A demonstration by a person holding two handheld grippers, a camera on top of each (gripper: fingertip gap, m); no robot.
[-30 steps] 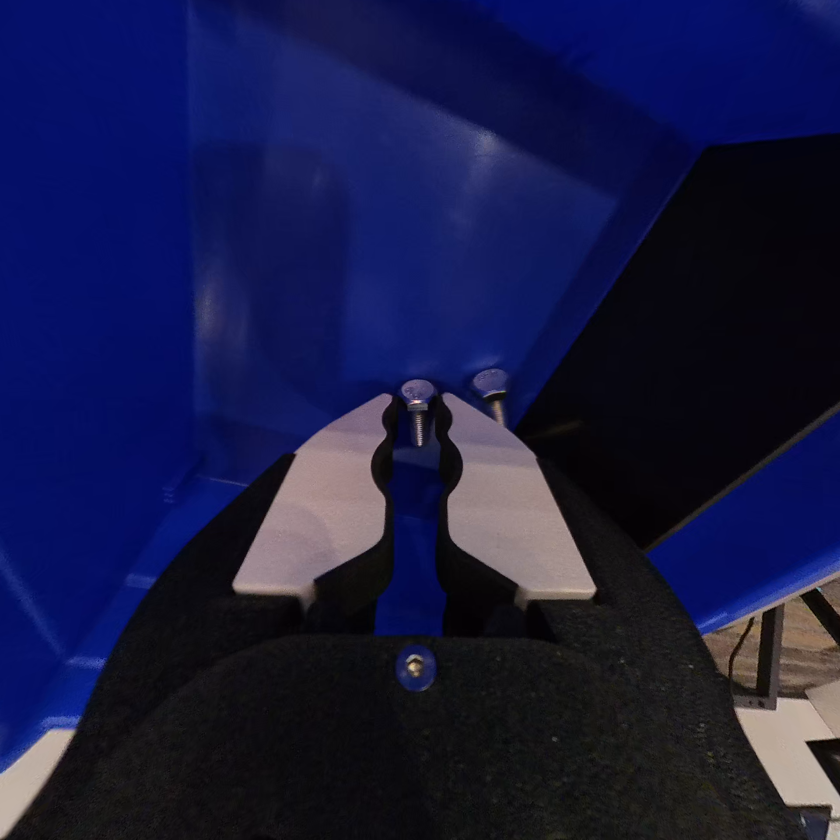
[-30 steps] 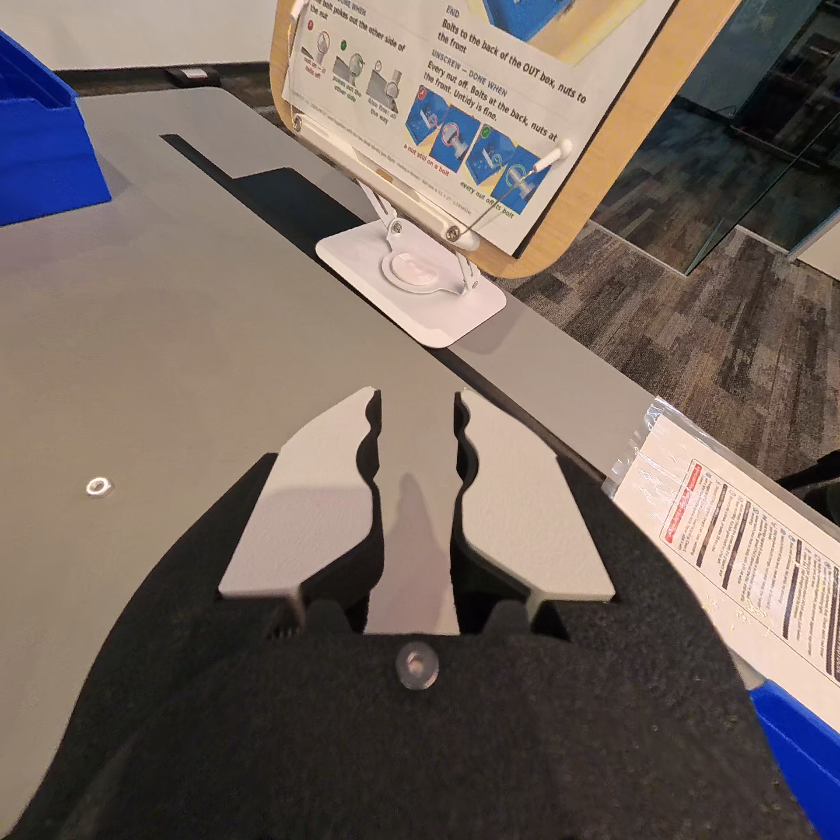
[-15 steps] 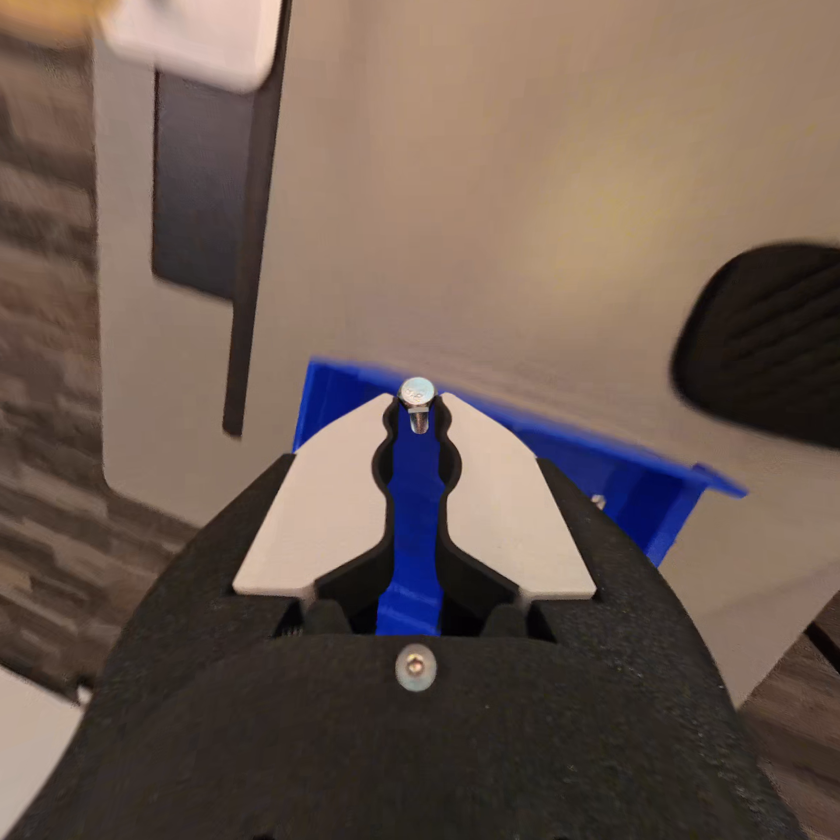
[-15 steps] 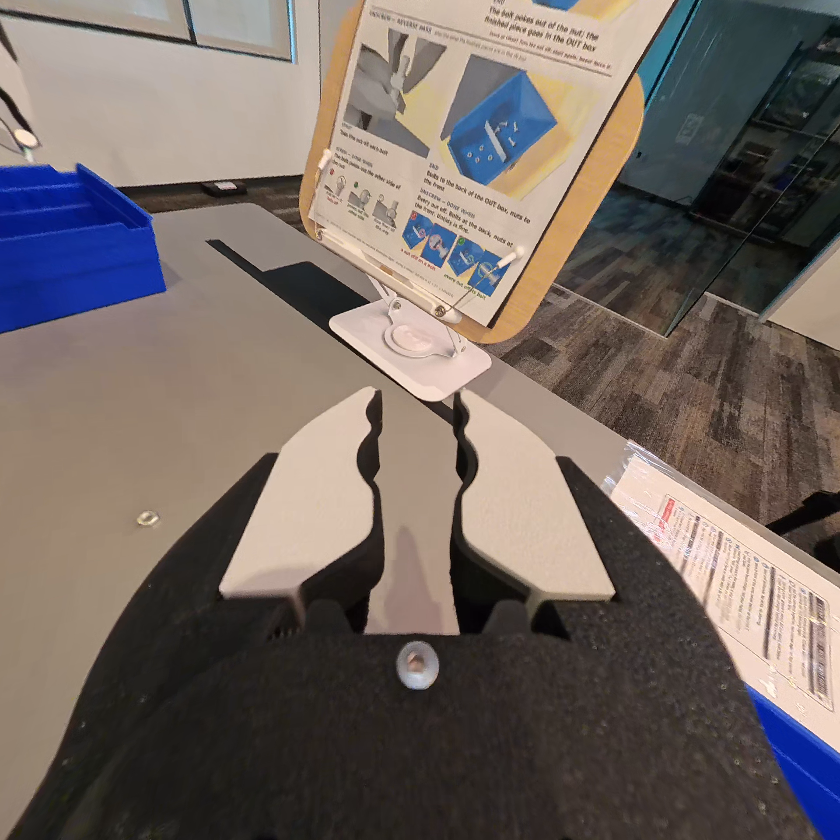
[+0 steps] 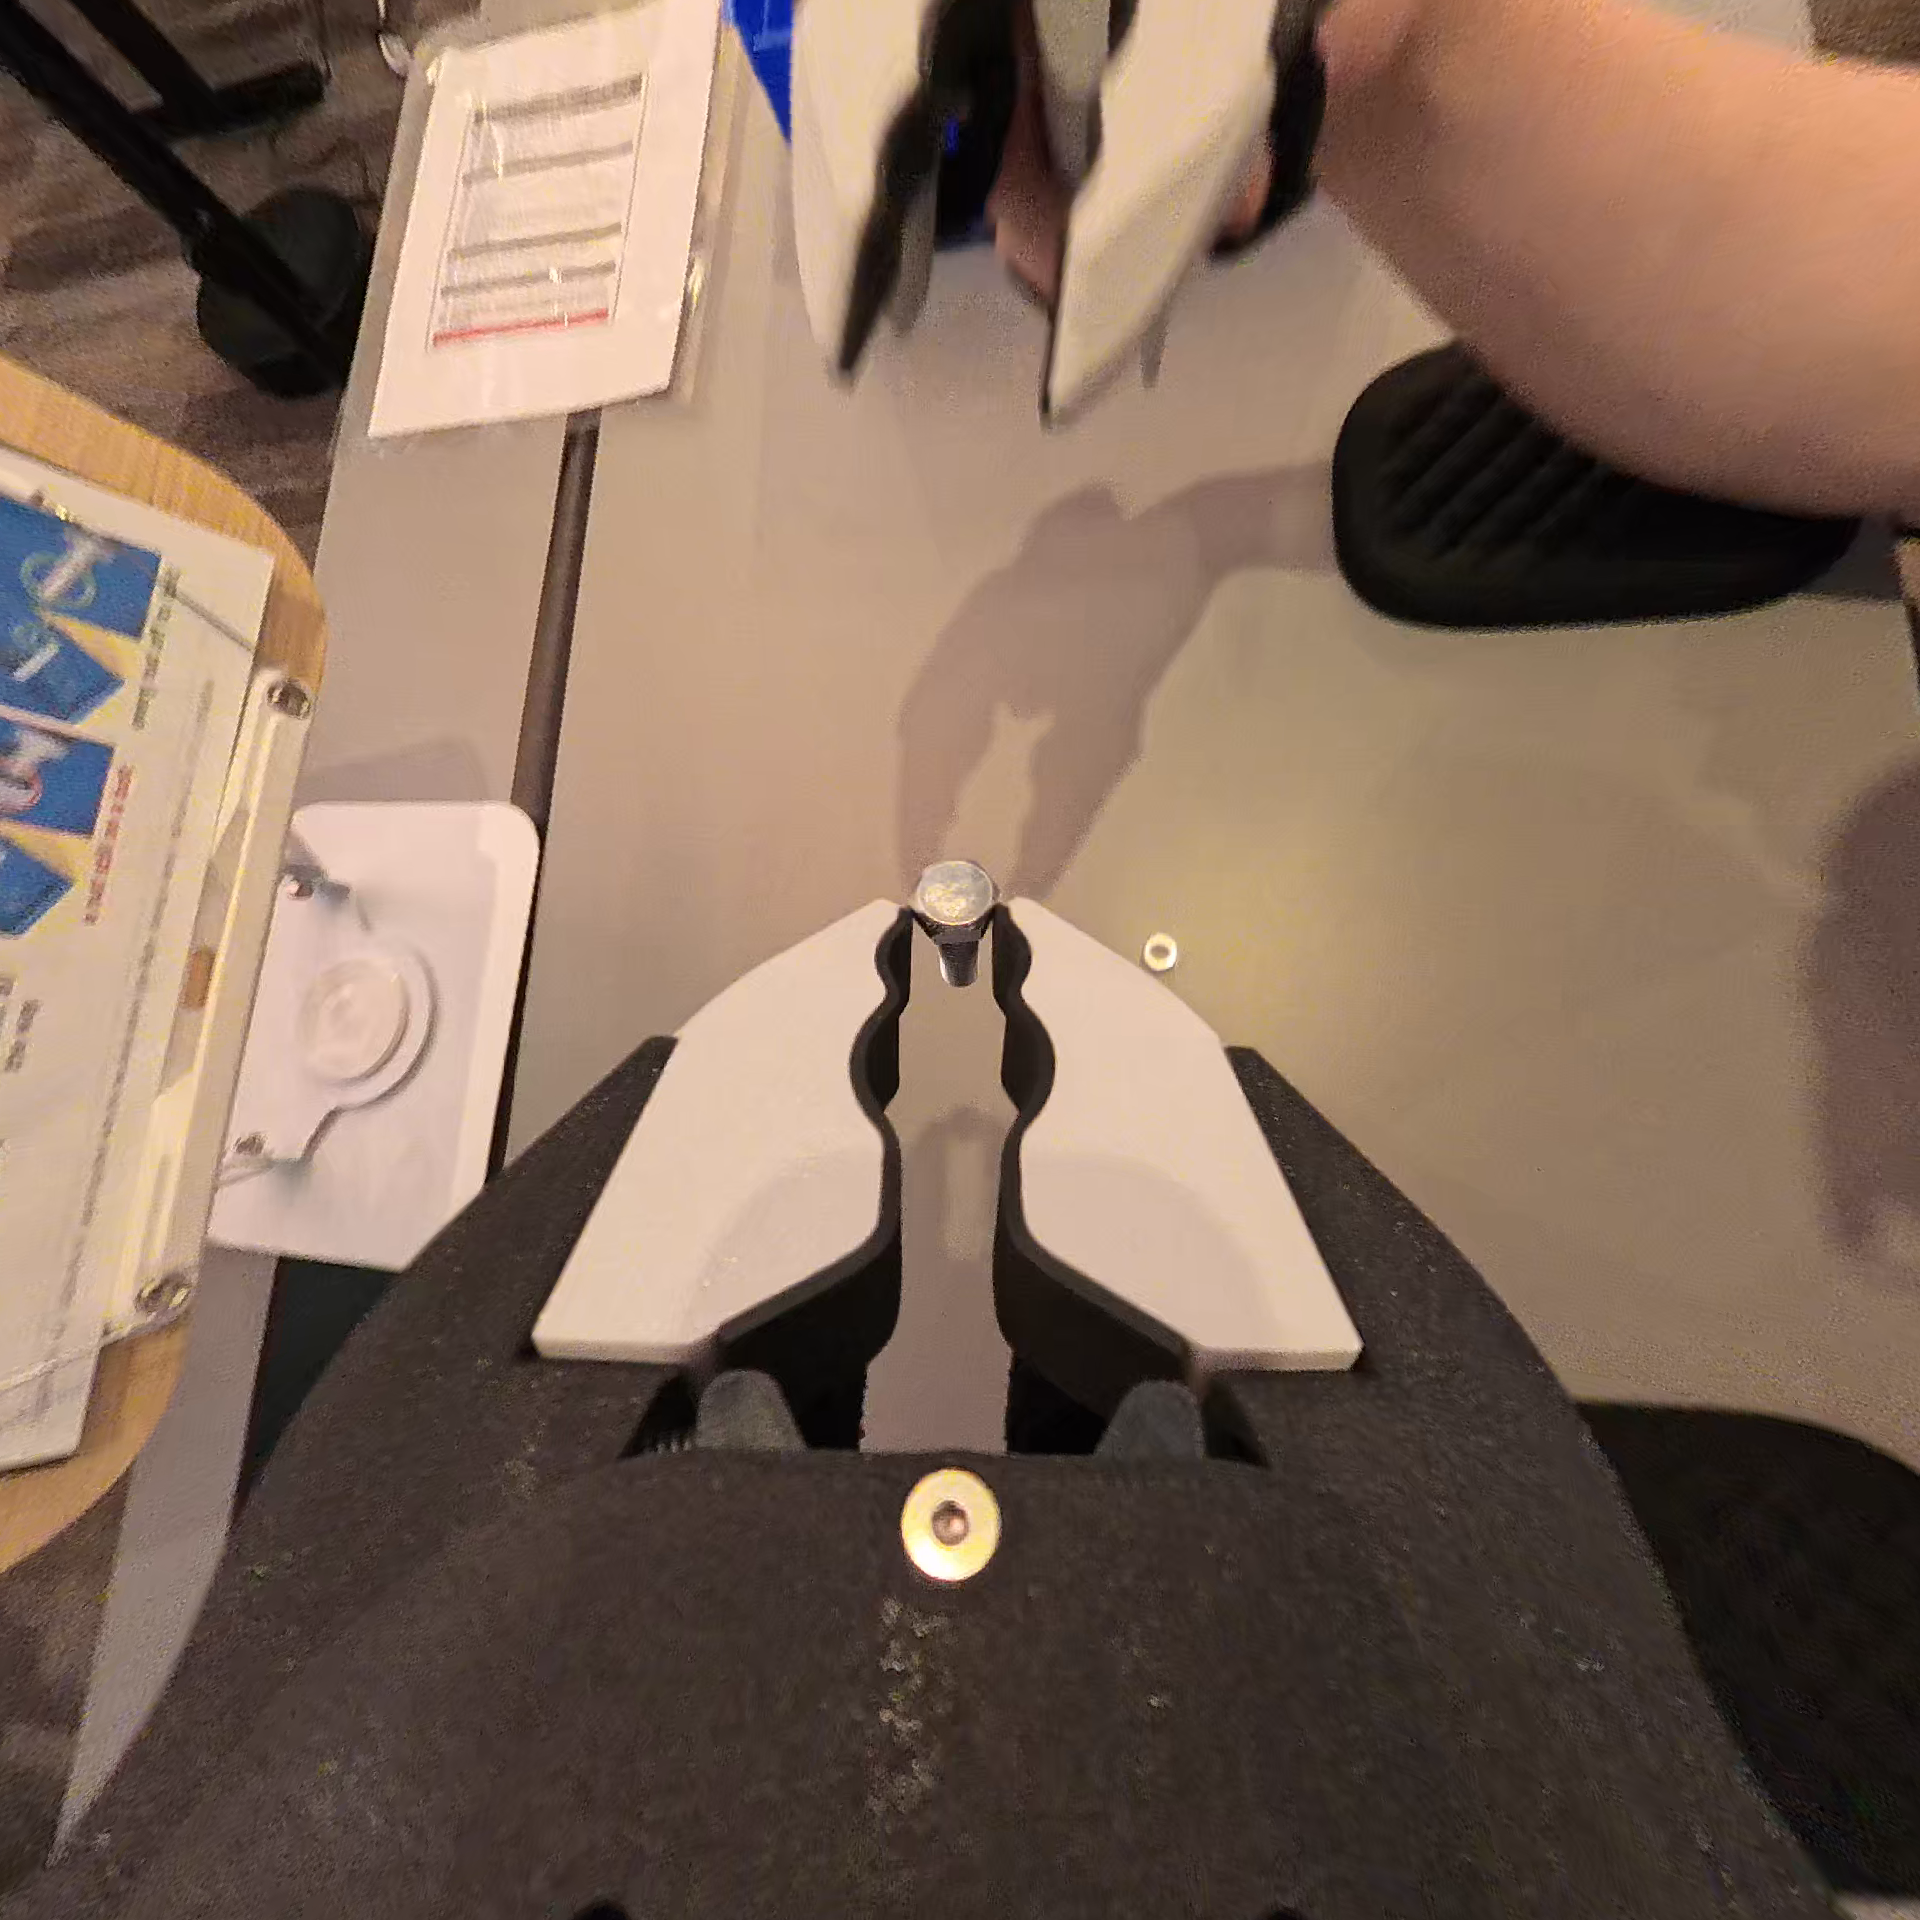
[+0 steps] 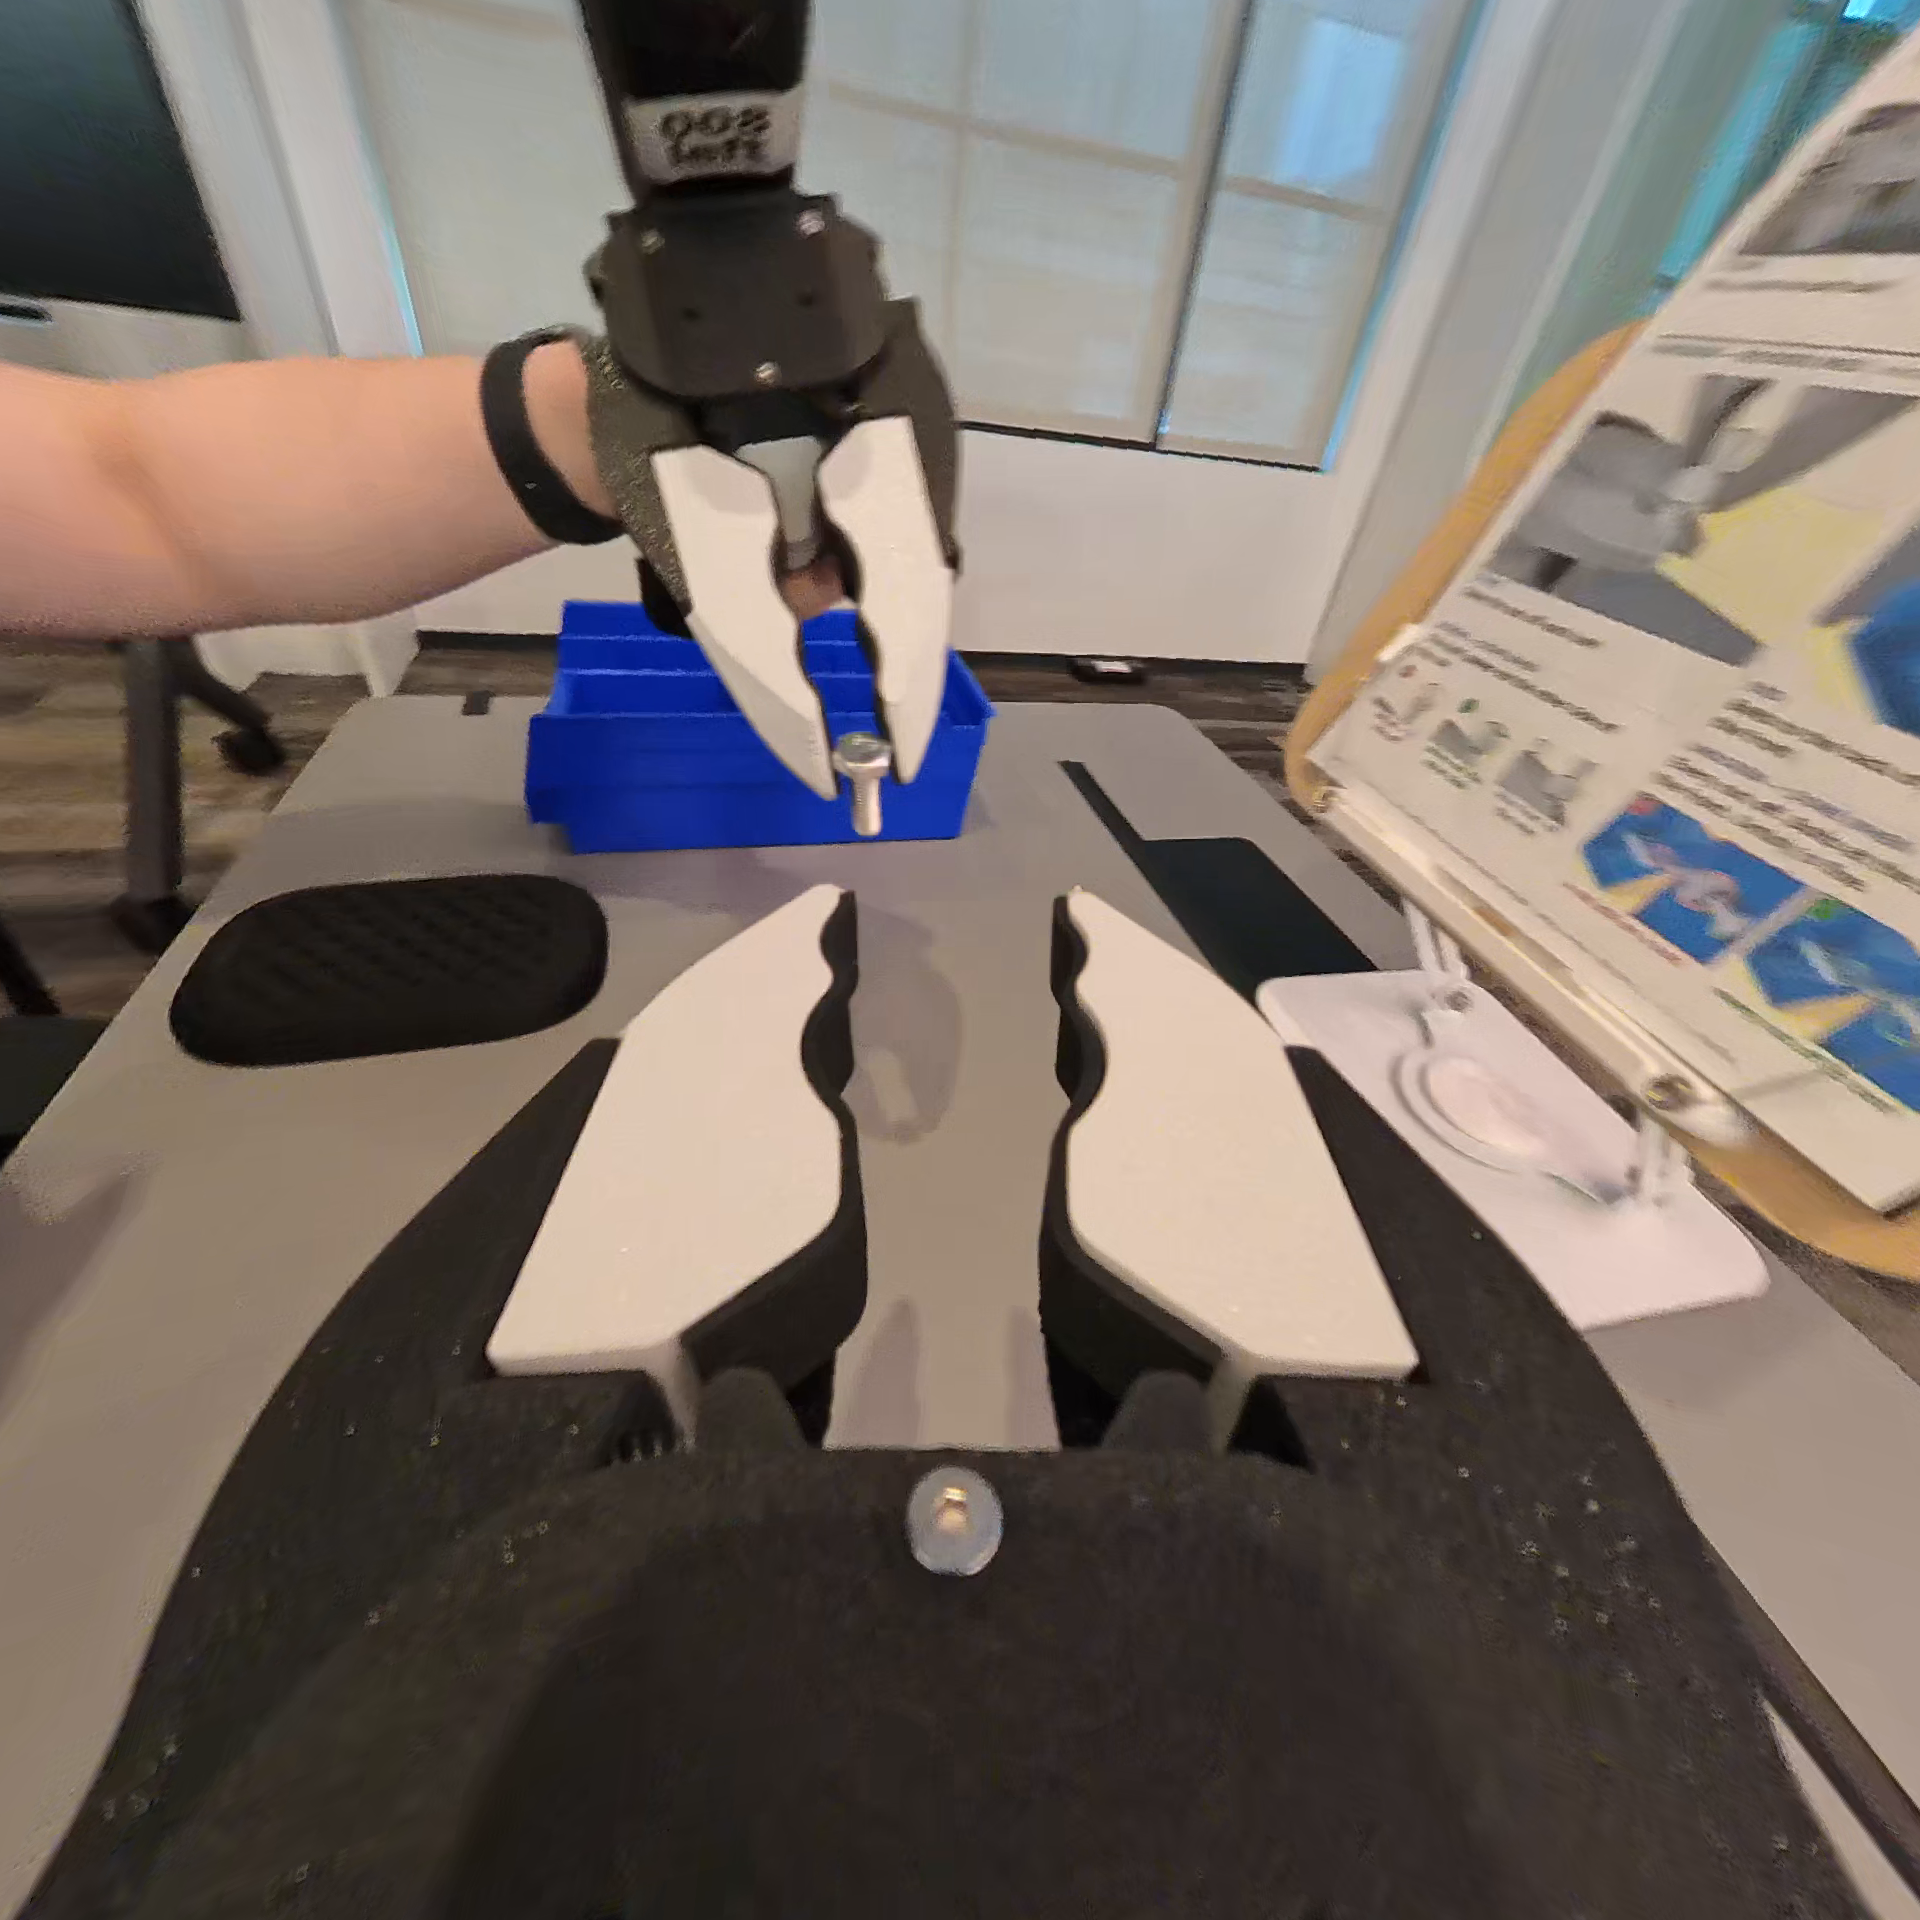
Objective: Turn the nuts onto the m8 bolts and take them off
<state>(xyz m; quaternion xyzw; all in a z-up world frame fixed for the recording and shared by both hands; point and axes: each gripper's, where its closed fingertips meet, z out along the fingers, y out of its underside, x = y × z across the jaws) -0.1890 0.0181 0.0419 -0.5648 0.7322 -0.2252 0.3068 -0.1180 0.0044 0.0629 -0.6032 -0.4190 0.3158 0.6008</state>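
Surroundings: we see a grey table carrying a black pad, a blue bin at the far end, a stand with an instruction sheet, and a laminated sheet.
Loose nut: lies flat on the table, just right of the left fingertips.
Left gripper: we note its tips pinching the bolt by the head, shank hanging down, clear of the table.
Right gripper: fingers parted, nothing between them, above bare table facing the left one.

- The left gripper has come out of the blue bin — it now hangs above the grey table, bolt pinched at its tips.
- The right gripper has swung round to face the left one — the nut lies below.
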